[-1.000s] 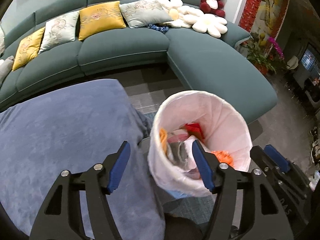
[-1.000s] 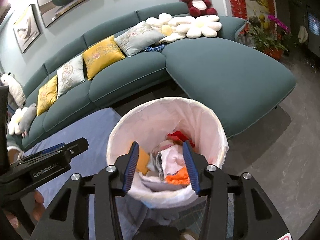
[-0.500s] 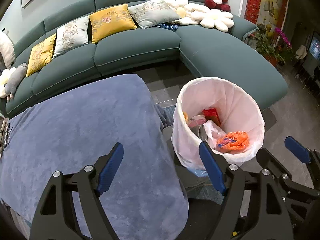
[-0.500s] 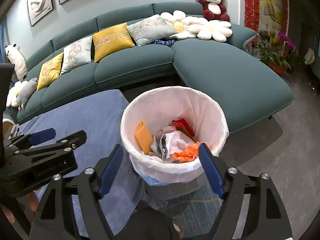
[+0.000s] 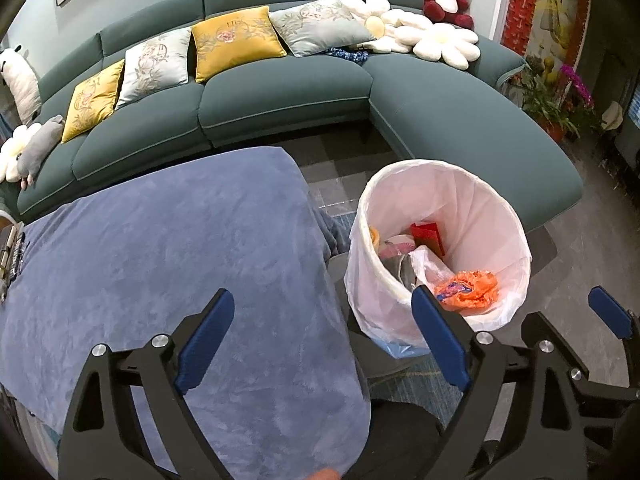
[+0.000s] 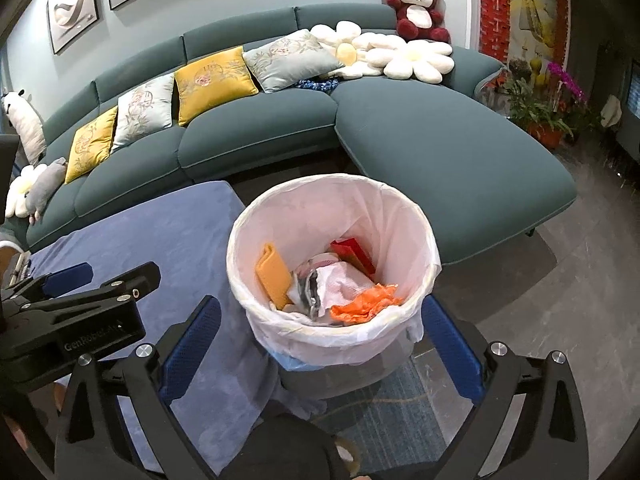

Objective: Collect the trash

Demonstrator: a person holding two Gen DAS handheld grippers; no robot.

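Bin (image 6: 334, 332), white-lined, held orange wrapper (image 6: 366, 303), red packet (image 6: 354, 254); stood beside blue-draped bench (image 5: 160, 264). Left gripper (image 5: 320, 340) and right gripper (image 6: 320, 354) spread wide, empty.

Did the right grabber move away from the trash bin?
Yes. The right gripper has pulled back and up from the trash bin: its open fingers now flank the bin's base, and more of the sofa shows.
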